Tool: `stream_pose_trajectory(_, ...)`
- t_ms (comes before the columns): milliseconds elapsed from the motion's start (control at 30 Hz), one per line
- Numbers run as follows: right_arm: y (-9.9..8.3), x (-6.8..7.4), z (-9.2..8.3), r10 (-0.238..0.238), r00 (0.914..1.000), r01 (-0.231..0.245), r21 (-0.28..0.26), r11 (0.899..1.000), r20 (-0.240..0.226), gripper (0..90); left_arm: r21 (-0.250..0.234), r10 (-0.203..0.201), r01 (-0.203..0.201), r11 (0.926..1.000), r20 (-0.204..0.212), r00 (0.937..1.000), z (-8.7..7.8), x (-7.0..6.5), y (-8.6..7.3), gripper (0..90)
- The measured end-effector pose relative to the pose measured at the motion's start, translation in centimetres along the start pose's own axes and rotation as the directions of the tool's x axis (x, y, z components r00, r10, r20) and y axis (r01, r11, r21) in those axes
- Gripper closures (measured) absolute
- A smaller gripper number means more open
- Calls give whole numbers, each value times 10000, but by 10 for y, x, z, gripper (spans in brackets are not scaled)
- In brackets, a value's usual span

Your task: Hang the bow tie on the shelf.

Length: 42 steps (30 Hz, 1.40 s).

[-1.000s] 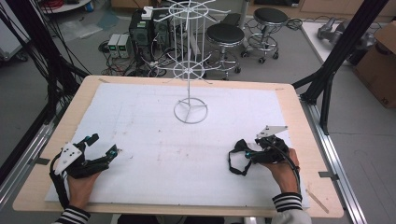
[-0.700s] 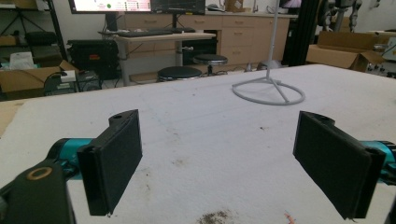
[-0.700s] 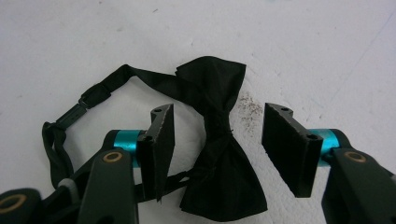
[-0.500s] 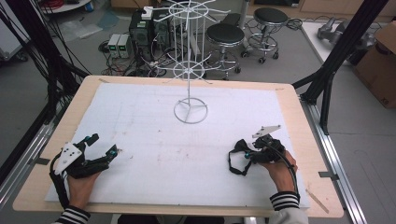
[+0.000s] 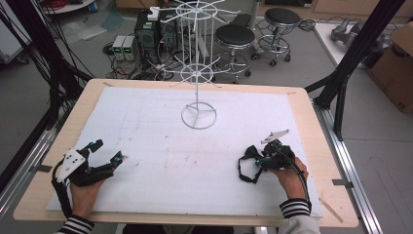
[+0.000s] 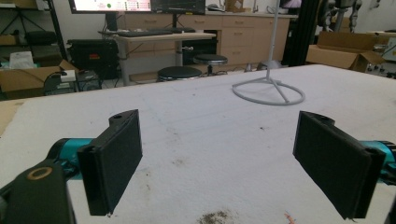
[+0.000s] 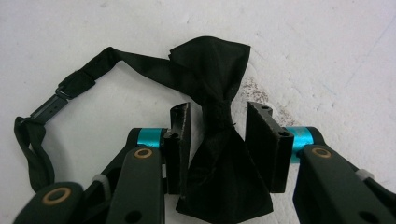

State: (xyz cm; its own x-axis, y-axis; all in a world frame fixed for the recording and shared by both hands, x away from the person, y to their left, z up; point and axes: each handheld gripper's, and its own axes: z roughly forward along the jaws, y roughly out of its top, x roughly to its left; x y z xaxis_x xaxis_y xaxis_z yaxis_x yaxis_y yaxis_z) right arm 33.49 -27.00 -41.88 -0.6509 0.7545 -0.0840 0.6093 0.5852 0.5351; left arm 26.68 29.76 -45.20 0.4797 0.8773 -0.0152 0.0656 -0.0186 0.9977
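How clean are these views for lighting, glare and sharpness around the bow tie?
High view: even light, soft overall, the bow tie a small dark shape. Right gripper view: sharp on the knot between the right gripper jaws, black cloth shows few folds, no glare. Left gripper view: left gripper pads crisp, far room slightly soft.

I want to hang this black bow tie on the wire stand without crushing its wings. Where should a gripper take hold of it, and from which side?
Grip the bow tie at its narrow centre knot, coming down from above with one pad on each side. It lies flat, and the knot is its slimmest, firmest part. The right gripper already straddles it, and its jaws have just been closing.
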Motion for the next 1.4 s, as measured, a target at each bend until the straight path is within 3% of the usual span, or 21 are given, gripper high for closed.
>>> stream_pose_trajectory(200,1,2,3,-262,9994,256,290,9993,216,689,-2,-21,21,10000,-12,10000,0,0,0,159)
stream_pose_trajectory(333,2,4,2,-150,9995,140,349,9993,288,747,4,-24,24,10000,-11,10000,0,0,0,159)
stream_pose_trajectory(667,2,4,1,46,9997,-52,302,9995,223,765,-3,-23,23,10000,-16,10000,0,0,0,159)
stream_pose_trajectory(800,3,6,-2,182,9998,-181,-40,9998,123,767,-6,-29,29,10000,-14,10000,0,0,0,159)
stream_pose_trajectory(967,5,9,-10,249,9994,-224,-956,9952,249,767,-5,-28,28,10000,-9,10000,0,0,0,160)
stream_pose_trajectory(1133,6,14,-18,374,9984,-282,-2031,9788,414,767,-6,-23,23,10000,-10,10000,0,0,0,160)
stream_pose_trajectory(1267,8,17,-26,498,9984,-389,-3168,9477,262,766,-4,-23,23,10000,-7,10000,0,0,0,160)
stream_pose_trajectory(1300,10,20,-28,463,9984,-318,-3607,9321,317,766,-2,-18,18,10000,-9,10000,0,0,0,160)
stream_pose_trajectory(1333,10,20,-28,463,9984,-318,-3607,9321,317,766,0,-19,19,10000,-8,10000,0,0,0,160)
stream_pose_trajectory(1400,13,23,-30,459,9985,-304,-3972,9172,295,766,-5,-20,20,10000,-7,10000,0,0,0,160)
